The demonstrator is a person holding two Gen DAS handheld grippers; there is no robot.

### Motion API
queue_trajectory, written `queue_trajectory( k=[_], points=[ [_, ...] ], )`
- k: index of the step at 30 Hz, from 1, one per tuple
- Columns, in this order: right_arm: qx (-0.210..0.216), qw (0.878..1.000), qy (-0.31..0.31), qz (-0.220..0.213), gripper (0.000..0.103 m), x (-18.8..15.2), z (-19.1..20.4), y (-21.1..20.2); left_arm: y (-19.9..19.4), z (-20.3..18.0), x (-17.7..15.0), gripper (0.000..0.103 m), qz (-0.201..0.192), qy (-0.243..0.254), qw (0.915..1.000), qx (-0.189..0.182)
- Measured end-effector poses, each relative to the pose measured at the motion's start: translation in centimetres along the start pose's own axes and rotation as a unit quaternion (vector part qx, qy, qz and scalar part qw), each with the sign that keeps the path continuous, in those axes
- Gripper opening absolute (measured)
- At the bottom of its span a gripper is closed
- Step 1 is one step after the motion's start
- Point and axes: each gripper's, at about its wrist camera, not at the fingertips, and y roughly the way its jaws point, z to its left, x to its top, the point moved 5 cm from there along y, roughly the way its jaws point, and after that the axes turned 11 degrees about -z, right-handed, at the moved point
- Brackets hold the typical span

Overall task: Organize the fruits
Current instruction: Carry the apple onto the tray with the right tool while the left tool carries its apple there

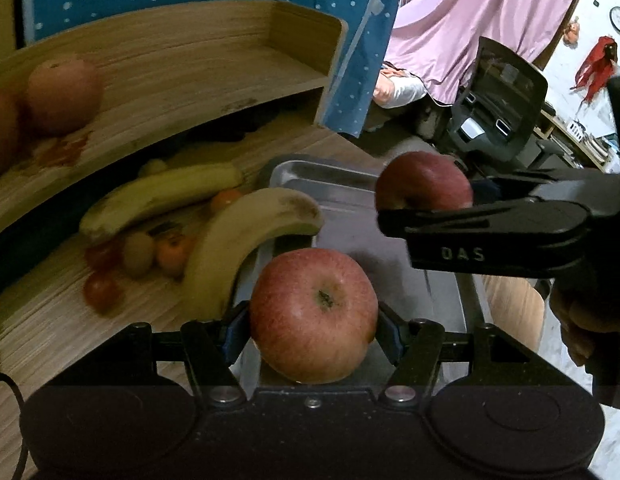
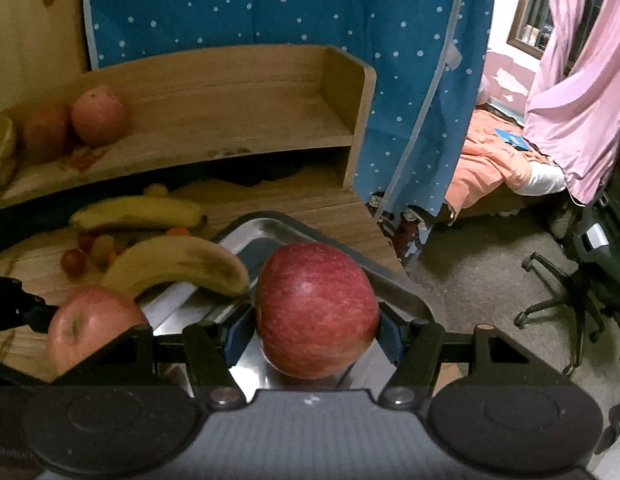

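Observation:
My left gripper (image 1: 313, 328) is shut on a pale red apple (image 1: 313, 314), stem end facing the camera, held above the steel tray (image 1: 310, 176). My right gripper (image 2: 316, 330) is shut on a darker red apple (image 2: 316, 308) over the same tray (image 2: 269, 228). In the left wrist view the right gripper (image 1: 426, 204) shows from the side with the dark apple (image 1: 424, 186). The right wrist view has the pale apple (image 2: 89, 324) at lower left. Two bananas (image 2: 173, 268) (image 2: 137, 212) lie by the tray, one resting across its rim.
A wooden shelf (image 2: 229, 120) behind carries two apples (image 2: 99, 114) and a banana at its left end. Small tomatoes and oranges (image 1: 141, 256) lie among the bananas on the wooden table. A blue dotted curtain (image 2: 310, 20) hangs behind. An office chair (image 2: 570, 300) stands on the right floor.

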Motion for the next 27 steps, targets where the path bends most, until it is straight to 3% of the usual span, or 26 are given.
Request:
queue_trajectory(
  k=[15, 27],
  points=[
    [0.037, 0.999, -0.010, 0.025, 0.069, -0.2, -1.2, 3.4, 2.5, -0.4, 0.9, 0.066, 0.008, -0.004, 0.9991, 0.042],
    [0.051, 0.998, -0.016, 0.032, 0.069, -0.6, -1.3, 3.8, 2.2, -0.4, 1.1, 0.066, 0.003, -0.011, 0.9992, 0.039]
  ],
)
